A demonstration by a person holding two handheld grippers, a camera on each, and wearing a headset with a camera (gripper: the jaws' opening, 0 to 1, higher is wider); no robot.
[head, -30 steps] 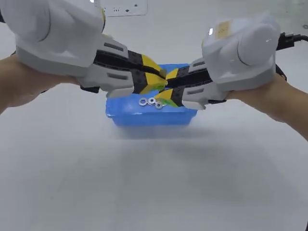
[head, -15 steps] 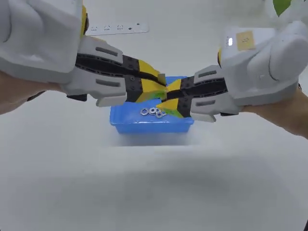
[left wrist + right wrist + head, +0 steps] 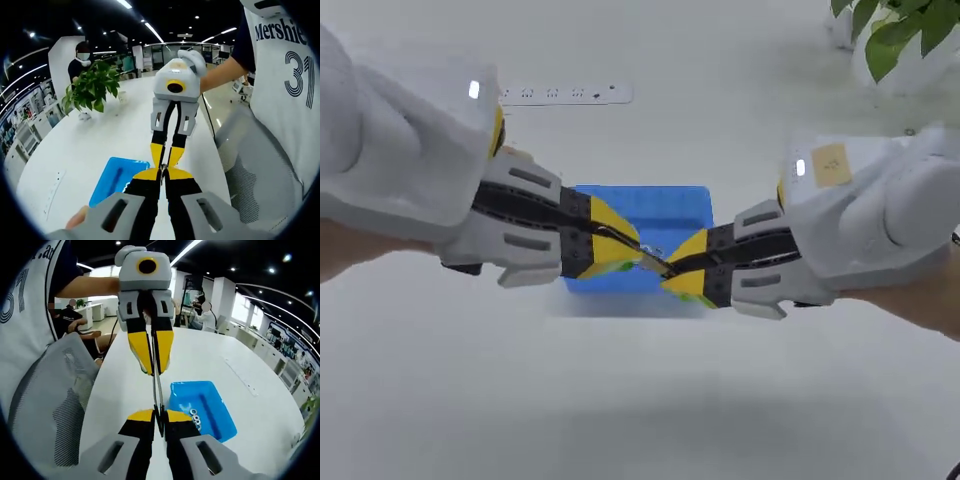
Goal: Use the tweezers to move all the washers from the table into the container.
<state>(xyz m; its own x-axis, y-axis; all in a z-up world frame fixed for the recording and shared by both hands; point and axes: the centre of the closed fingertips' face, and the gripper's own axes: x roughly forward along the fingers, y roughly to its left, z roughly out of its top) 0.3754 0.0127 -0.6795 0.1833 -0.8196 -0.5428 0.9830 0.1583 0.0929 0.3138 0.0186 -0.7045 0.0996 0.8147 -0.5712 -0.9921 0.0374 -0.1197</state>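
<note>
White table — blue container sits directly on it. A white power strip lies flat beyond the container, a little to its left in the head view, well apart. A potted plant stands farther beyond the container, to its right — also well apart.

container was blue, washers and tweezers silver, table white; left gripper and right gripper were white, black, yellow.

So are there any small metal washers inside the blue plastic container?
Yes, the right gripper view shows several silver washers on the floor of the blue container.
</note>
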